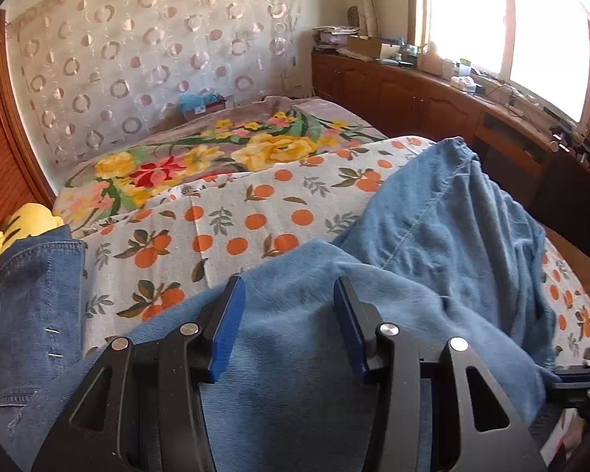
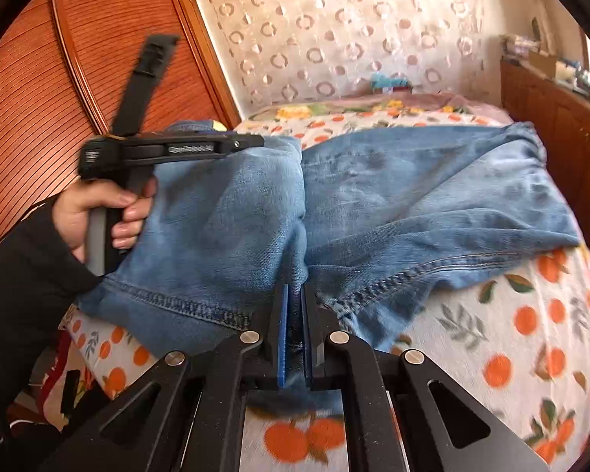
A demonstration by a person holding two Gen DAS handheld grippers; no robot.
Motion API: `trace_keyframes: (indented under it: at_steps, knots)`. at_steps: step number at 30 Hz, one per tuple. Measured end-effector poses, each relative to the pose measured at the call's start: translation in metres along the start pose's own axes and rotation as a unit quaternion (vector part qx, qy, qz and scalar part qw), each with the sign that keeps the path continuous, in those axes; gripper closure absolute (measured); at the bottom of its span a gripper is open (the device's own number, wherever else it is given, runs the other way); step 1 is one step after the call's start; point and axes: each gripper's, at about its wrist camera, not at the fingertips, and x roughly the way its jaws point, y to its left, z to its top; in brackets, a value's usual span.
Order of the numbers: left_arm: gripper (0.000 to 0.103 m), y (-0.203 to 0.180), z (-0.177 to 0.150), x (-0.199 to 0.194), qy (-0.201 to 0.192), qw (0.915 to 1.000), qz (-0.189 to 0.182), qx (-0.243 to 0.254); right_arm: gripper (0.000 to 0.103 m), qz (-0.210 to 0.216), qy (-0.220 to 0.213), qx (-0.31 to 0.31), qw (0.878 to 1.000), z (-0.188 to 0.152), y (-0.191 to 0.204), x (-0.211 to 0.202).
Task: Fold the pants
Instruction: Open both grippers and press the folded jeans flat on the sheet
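Nearest the right wrist lens, the right gripper (image 2: 294, 328) has its 2 blue pads drawn narrow on a fold of the blue pants (image 2: 393, 204), pinching the denim at the bottom centre of that frame. From there the pants spread toward the upper right across the orange-print bedsheet (image 2: 491, 338), with a stitched hem running along the lower edge of the cloth. At the left of the same frame a hand (image 2: 98, 216) in a dark sleeve grasps the handle of the left gripper (image 1: 289, 310), which hangs above the bunched left part of the pants. In the left wrist view its 2 blue fingers (image 1: 228, 326) stand apart with only denim beneath them; nothing is clamped between. A second pair of darker jeans (image 1: 35, 314) lies at the left edge of that view, beside something yellow (image 1: 19, 228). A floral blanket (image 1: 200, 157) covers the bed beyond, below a circle-patterned curtain (image 1: 137, 59), and wooden cabinets (image 1: 393, 90) line the upper right under the window.
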Motion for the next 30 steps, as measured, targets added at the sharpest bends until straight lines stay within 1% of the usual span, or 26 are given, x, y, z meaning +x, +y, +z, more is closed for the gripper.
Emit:
trace_keyframes:
  at_steps: [2, 6, 9, 11, 12, 15, 17, 18, 19, 20, 21, 25, 30]
  knots:
    - [0.055, 0.004, -0.001, 0.004, 0.001, 0.9999, 0.012, -0.006, 0.098, 0.000, 0.001, 0.010, 1.000, -0.008, 0.001, -0.004]
    - [0.055, 0.016, -0.003, 0.015, 0.012, 0.9996, 0.004, -0.025, 0.098, 0.005, 0.007, 0.019, 1.000, -0.015, 0.000, 0.003]
    - [0.055, 0.016, -0.003, 0.009, 0.002, 0.9997, -0.002, -0.026, 0.098, 0.009, 0.008, 0.024, 1.000, -0.008, -0.001, 0.003]
    - [0.055, 0.015, -0.002, 0.003, -0.006, 0.9997, -0.008, -0.024, 0.096, 0.014, 0.004, 0.024, 1.000, -0.005, -0.003, -0.006]
    - [0.055, 0.014, -0.002, 0.000, -0.010, 0.9996, -0.010, -0.023, 0.092, 0.007, 0.001, 0.021, 1.000, -0.004, -0.004, -0.009]
    - [0.055, 0.010, -0.001, -0.015, -0.026, 0.9993, -0.021, -0.019, 0.090, -0.011, -0.015, 0.019, 1.000, -0.004, -0.014, -0.023]
    - [0.051, 0.002, 0.002, -0.024, -0.039, 0.9988, -0.030, -0.009, 0.084, -0.029, -0.023, 0.022, 0.999, -0.001, -0.028, -0.030]
    - [0.045, -0.001, 0.002, -0.026, -0.042, 0.9986, -0.033, -0.006, 0.079, -0.039, -0.025, 0.024, 0.999, 0.001, -0.037, -0.033]
    - [0.032, -0.005, 0.003, -0.029, -0.047, 0.9982, -0.038, -0.004, 0.075, -0.049, -0.028, 0.025, 0.998, 0.004, -0.046, -0.035]
    - [0.024, -0.008, 0.003, -0.032, -0.053, 0.9976, -0.044, -0.004, 0.073, -0.061, -0.030, 0.027, 0.997, 0.006, -0.057, -0.038]
    - [0.024, -0.012, 0.003, -0.035, -0.061, 0.9967, -0.054, -0.004, 0.070, -0.073, -0.031, 0.027, 0.997, 0.008, -0.065, -0.041]
    - [0.024, -0.031, 0.007, -0.037, -0.064, 0.9953, -0.072, 0.005, 0.065, -0.119, -0.024, 0.020, 0.992, 0.017, -0.103, -0.042]
    - [0.024, -0.052, 0.005, -0.038, -0.070, 0.9941, -0.080, 0.020, 0.065, -0.146, 0.005, 0.020, 0.989, 0.025, -0.149, -0.033]
